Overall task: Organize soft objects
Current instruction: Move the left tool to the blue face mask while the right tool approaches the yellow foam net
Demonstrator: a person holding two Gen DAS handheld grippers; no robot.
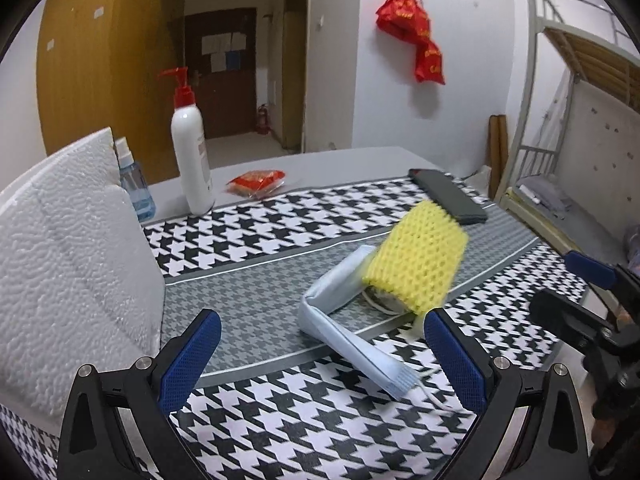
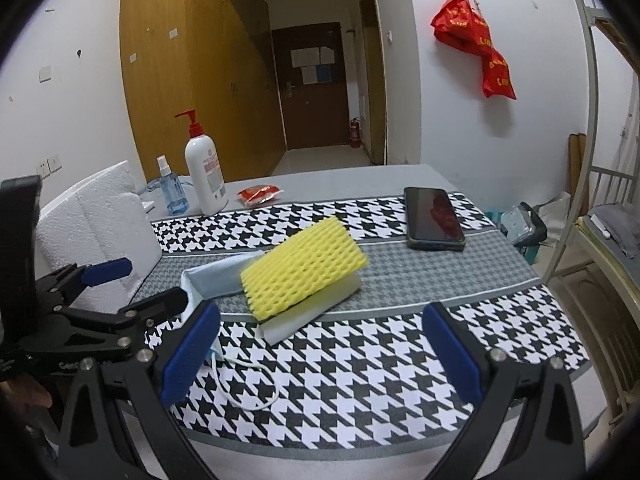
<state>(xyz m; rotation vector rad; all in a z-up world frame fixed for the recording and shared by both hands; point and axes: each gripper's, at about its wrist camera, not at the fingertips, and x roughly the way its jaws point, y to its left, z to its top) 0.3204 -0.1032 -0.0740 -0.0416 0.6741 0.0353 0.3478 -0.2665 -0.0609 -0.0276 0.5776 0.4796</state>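
Left wrist view: table (image 1: pixel 360 160) covered by a houndstooth cloth (image 1: pixel 304 420) with a grey band across its middle. White foam box (image 1: pixel 76 264) stands at the left edge of the cloth, well left of the soft items. White pump bottle (image 1: pixel 192 160) with a red pump stands upright beyond the cloth; a small blue spray bottle (image 1: pixel 136 184) sits just behind the foam box. Dark phone (image 1: pixel 448 196) lies flat at the far right of the cloth.

Yellow foam net sleeve (image 1: pixel 416 256) lies tilted on the grey band, resting over a pale blue face mask (image 1: pixel 340 312); the mask is folded, one end running toward the camera. In the right wrist view the sleeve (image 2: pixel 304 268) lies on top of the mask (image 2: pixel 216 276), with a white ear loop (image 2: pixel 248 384) trailing onto the houndstooth. Small red packet (image 1: pixel 256 182) lies on bare table past the cloth.

Left gripper (image 1: pixel 320 356): jaws spread wide, nothing between them, low over the cloth just short of the mask. Right gripper (image 2: pixel 320 356): jaws likewise apart and empty, near side of the sleeve.
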